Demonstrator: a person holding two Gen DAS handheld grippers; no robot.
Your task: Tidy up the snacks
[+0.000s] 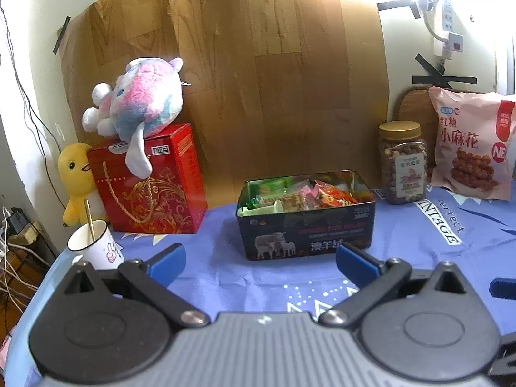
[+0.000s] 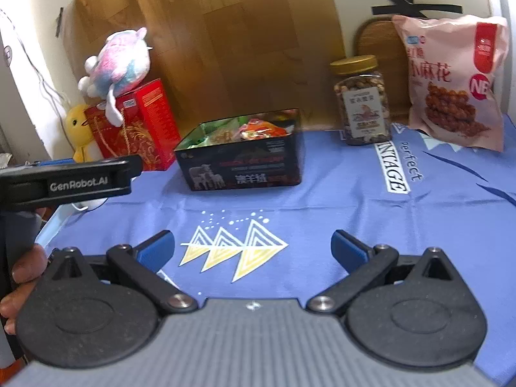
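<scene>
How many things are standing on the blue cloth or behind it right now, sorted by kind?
Snack containers: 3 — open tin, nut jar, pink snack bag
Plush toys: 2 — pink-blue plush, yellow chick
Gift boxes: 1 — red box
Cups: 1 — white cup
Total: 7

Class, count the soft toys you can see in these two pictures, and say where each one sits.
2. The pink-and-blue plush lies on top of the red gift box. The yellow chick stands behind that box, on its left, partly hidden. Others could be hidden behind the box.

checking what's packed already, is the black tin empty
No, the open black tin holds wrapped snacks up to near its rim.
</scene>
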